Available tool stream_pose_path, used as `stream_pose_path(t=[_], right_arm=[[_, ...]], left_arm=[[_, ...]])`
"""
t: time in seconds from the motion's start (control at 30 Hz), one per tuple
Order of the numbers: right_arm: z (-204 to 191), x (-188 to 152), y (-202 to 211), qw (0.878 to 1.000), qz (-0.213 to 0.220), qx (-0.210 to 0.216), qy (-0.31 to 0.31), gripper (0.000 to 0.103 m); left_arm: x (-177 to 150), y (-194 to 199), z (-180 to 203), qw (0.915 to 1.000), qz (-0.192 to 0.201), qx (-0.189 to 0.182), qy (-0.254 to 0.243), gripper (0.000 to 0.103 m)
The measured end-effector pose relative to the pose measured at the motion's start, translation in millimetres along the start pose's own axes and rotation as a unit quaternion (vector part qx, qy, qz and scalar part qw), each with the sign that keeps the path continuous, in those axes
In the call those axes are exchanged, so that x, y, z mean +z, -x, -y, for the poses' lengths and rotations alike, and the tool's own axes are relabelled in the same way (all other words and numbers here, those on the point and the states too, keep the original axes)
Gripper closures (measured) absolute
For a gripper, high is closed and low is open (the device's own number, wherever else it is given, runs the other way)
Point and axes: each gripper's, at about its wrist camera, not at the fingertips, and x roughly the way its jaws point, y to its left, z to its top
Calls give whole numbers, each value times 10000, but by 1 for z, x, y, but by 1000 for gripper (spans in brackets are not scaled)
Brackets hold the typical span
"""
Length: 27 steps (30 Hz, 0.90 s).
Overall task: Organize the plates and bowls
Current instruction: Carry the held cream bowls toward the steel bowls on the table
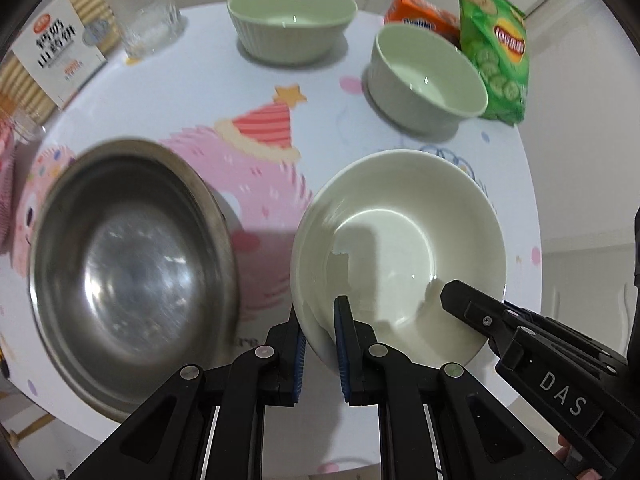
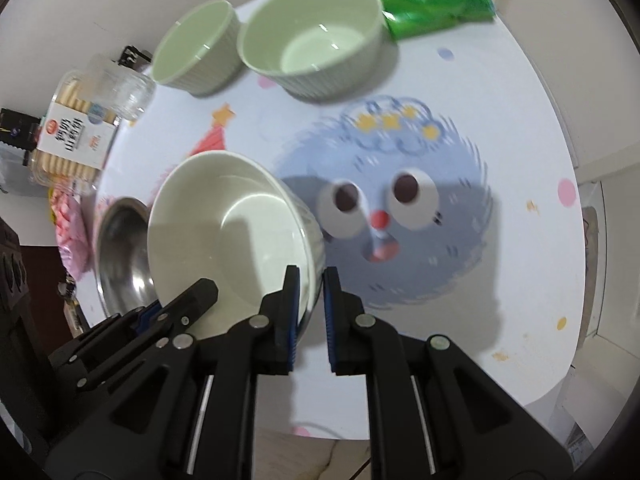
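A white bowl is held tilted above the round table; it also shows in the right wrist view. My left gripper is shut on its near-left rim. My right gripper is shut on its right rim, and it shows in the left wrist view. A steel bowl sits to the left on the table, partly hidden behind the white bowl in the right wrist view. Two pale green ribbed bowls stand at the far side; they also show in the right wrist view.
A green chip bag and an orange packet lie at the far right. A biscuit box and a clear glass stand at the far left. The table has a cartoon cloth; its edge is close on the right.
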Motion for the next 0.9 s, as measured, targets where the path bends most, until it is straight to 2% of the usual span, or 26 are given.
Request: stream_pose_path(t=[0.3,0.63,0.83,0.9], right_arm=[[14,-8,-13,9998,-200,-68,8,90],[15,-7,-21,9995,-298,-43,46,90],[17,-7,-22,9994,-337,42,43,84],[17,-7,-20,9995,-300,32,82,84]], left_arm=[[-11,-23,5,9997,-249,78,-31,89],[-8,-26,13,9995,-203,194,-115,89],[-10,-29,14,9995,-254,167,-98,85],[-12,-29,13,9995,-252,172,-73,81]])
